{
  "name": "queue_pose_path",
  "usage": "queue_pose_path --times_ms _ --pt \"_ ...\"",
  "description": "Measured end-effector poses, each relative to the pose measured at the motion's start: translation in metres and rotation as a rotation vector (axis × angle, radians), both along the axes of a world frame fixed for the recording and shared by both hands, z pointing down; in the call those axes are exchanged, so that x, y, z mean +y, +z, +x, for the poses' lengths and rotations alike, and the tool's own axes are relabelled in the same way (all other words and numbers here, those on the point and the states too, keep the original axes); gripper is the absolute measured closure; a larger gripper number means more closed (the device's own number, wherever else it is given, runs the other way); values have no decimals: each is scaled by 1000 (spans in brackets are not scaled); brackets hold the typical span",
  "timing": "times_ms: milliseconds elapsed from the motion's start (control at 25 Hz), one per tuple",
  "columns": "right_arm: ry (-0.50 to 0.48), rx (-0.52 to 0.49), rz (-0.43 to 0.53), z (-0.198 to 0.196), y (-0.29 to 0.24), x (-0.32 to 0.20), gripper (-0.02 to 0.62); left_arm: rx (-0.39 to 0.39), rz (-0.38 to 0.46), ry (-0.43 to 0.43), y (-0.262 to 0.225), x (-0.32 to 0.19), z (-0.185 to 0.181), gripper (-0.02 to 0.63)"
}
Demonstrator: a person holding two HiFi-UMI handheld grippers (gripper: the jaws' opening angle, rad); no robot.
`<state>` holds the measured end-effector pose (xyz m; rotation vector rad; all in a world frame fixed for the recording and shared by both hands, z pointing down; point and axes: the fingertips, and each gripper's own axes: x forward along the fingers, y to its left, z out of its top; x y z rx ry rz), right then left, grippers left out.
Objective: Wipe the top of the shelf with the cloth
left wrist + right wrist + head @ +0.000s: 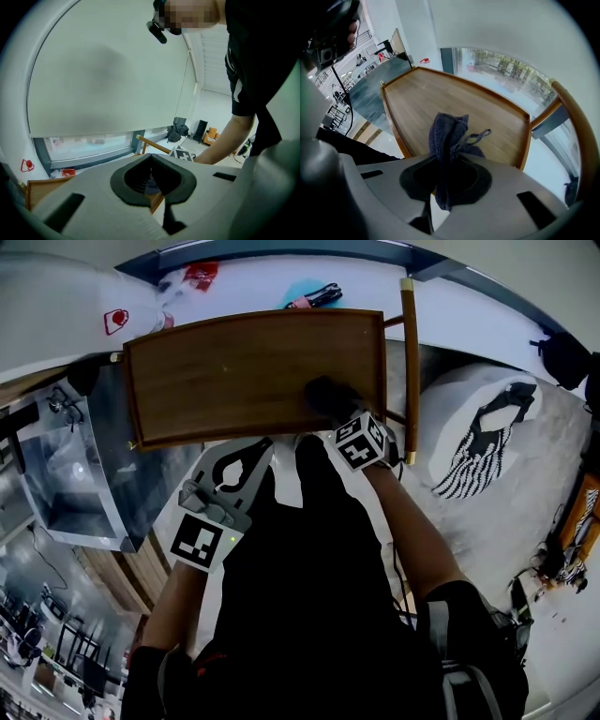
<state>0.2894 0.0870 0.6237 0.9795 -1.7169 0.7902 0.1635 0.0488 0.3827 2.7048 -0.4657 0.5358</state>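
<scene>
Cloth [446,136]: dark blue, bunched into a wad and pinched in the right gripper [449,161]. Jaws are clamped tight on it, with folds and a loose loop sticking out past the tips. In the head view the wad sits over the near right part of the shelf top [440,98], close to the front rim [253,435]. Can't tell whether it's actually pressing on the wood or just above it.

Shelf top is a wooden panel with a raised lip all round and nothing else on it.

Left gripper [255,454]: jaws together, holding nothing, parked off the shelf just in front of the near edge. Not involved.

Step, my read: the wipe is at or near one end of a stroke, with most of the panel lying to the left and far side of the cloth.

Next move needs:
- downward pressure so the wad flattens
- a sweep leftward along the grain
- stopping short of the lip
- a firm grip, since the wad is small and will need several overlapping passes
</scene>
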Motion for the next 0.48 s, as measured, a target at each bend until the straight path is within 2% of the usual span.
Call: queue_pose_path --times_ms 240,480 --pt "15 2 -6 2 -2 0 552 0 24 -7 -10 -7 -5 586" --pt "105 -63 24 1 -23 -16 552 7 62 -46 -27 -22 -22 586"
